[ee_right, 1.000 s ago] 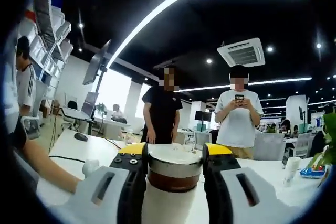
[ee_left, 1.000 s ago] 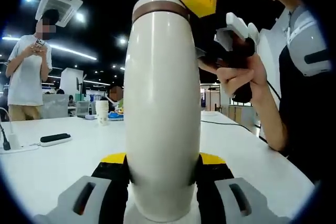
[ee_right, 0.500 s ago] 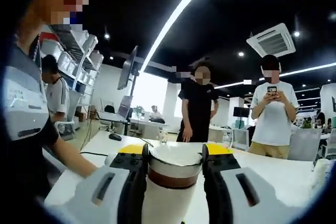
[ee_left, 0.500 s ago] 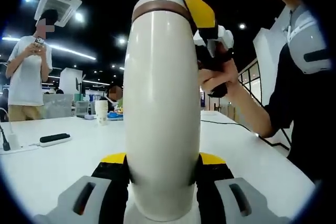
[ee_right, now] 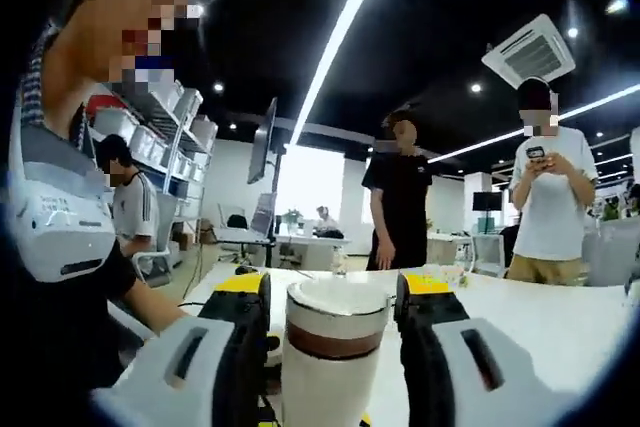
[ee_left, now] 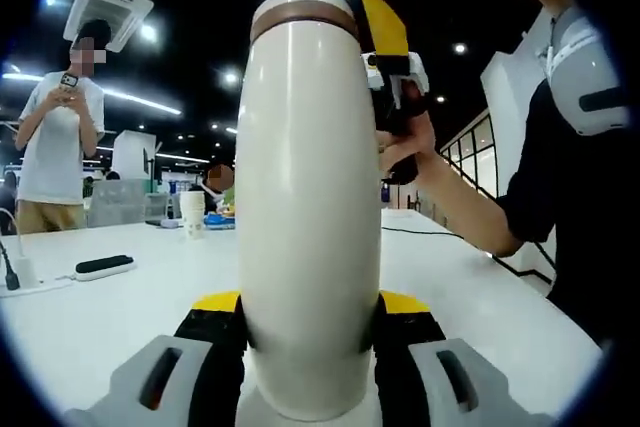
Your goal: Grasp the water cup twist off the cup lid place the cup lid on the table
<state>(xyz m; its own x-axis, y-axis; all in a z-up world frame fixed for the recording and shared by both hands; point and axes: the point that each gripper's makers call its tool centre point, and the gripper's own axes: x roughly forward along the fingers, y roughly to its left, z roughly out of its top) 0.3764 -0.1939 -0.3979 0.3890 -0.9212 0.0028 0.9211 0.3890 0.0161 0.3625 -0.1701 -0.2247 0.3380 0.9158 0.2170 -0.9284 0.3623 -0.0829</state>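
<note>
Cream-white and tall, the water cup (ee_left: 308,217) is standing upright on the white table (ee_left: 110,312), right in front of the left gripper view. A brown band is circling its neck just under the cup lid (ee_left: 303,2), and the lid is sitting on top, so what is inside the cup cannot be told.

The left gripper (ee_left: 308,312) is gripping the cup low on its body, its two yellow-tipped jaws pressing against the sides at 7 and 5 o'clock of the view, opened just as wide as the cup.

The right gripper (ee_right: 331,292) is up at the top. In the right gripper view its jaws are standing on either side of the lid (ee_right: 337,299), at 9 and 3 o'clock of it, and a narrow gap is showing on each side, so I cannot tell whether they are actually pinching it. In the left gripper view a yellow jaw of that gripper is showing at 2 o'clock of the lid, just beside it, with the person's hand (ee_left: 404,142) around the handle.

Farther back on the table, a paper cup (ee_left: 194,213) is standing at about 10 o'clock of the water cup, well apart from it; its contents are too small to make out. A dark flat device (ee_left: 104,265) is lying near the left edge.
</note>
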